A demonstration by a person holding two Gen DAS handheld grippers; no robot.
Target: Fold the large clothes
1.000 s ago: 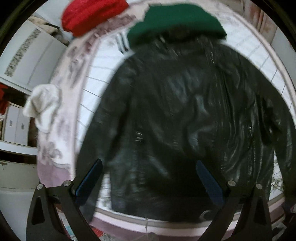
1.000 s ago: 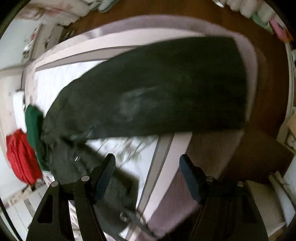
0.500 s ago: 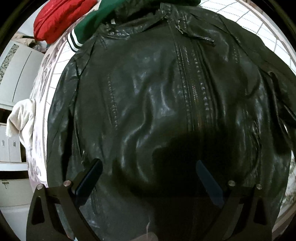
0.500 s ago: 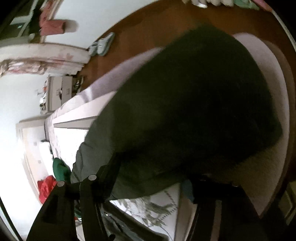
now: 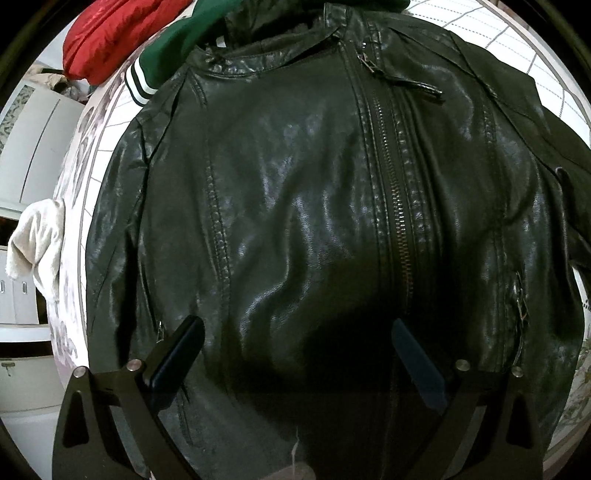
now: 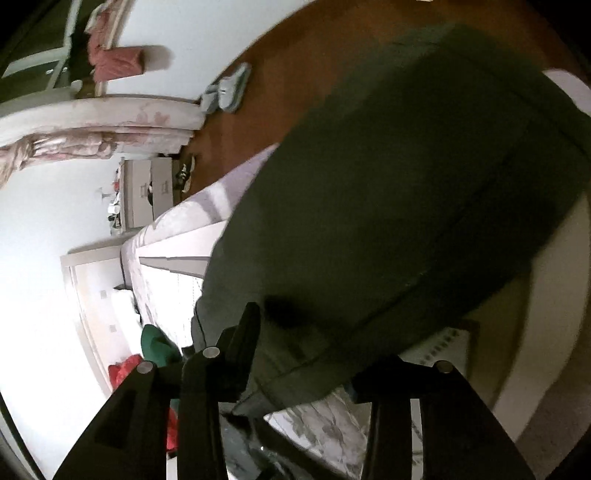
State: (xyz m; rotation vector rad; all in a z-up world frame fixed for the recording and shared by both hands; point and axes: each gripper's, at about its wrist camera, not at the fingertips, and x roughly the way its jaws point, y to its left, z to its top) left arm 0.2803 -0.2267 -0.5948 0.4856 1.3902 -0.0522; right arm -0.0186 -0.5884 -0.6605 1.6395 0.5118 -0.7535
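Left gripper (image 5: 295, 354): jaws spread wide, nothing between them, poised above the lower front of the black leather jacket (image 5: 314, 221), which lies front-up, zip closed, on the bed (image 5: 554, 74). Right gripper (image 6: 314, 350): jaws have just been closing, with a dark sleeve (image 6: 406, 203) of the jacket between them; the right finger is hidden, so contact cannot be told. No readable writing or brand. Left view alone shows a green garment (image 5: 173, 48) and a red garment (image 5: 110, 33) at the far left; right view alone shows the brown floor (image 6: 295, 92) and a white cabinet (image 6: 147, 188).
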